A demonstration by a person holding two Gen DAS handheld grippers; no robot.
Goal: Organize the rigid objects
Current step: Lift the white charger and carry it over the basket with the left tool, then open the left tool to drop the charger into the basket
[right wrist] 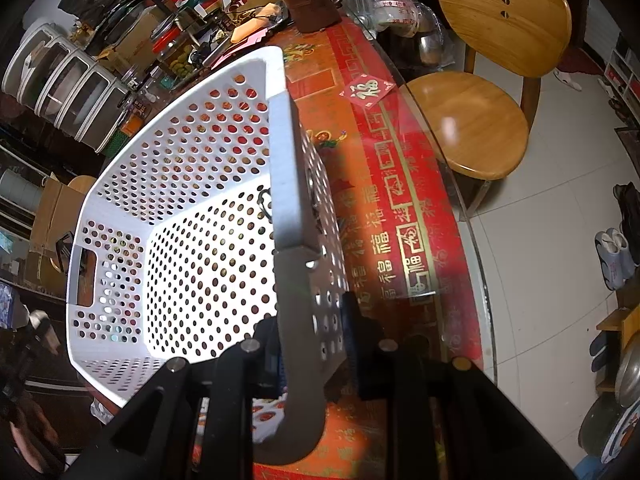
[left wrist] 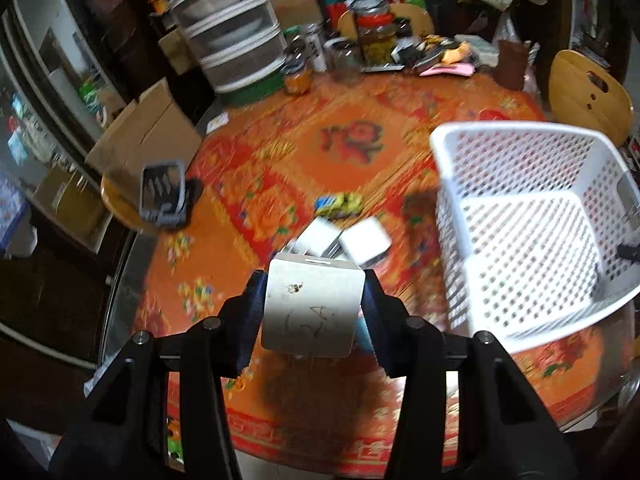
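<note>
Left gripper point(left wrist: 314, 308): clamped on a white square box point(left wrist: 312, 312), held above the orange floral surface point(left wrist: 280, 152). Two white boxes point(left wrist: 344, 240) and a yellow-blue packet point(left wrist: 338, 204) lie just beyond it. White perforated basket point(left wrist: 520, 216): on the surface, right of these. Right gripper point(right wrist: 310, 344): closed on the basket's near rim point(right wrist: 300, 320).

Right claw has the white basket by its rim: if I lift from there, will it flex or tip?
The white basket is thin perforated plastic and looks empty, so probably light. The right claw pinches one wall only, so the far side would likely sag or tilt. The rim may flex a little; its smooth plastic could slip between the pads.
</note>
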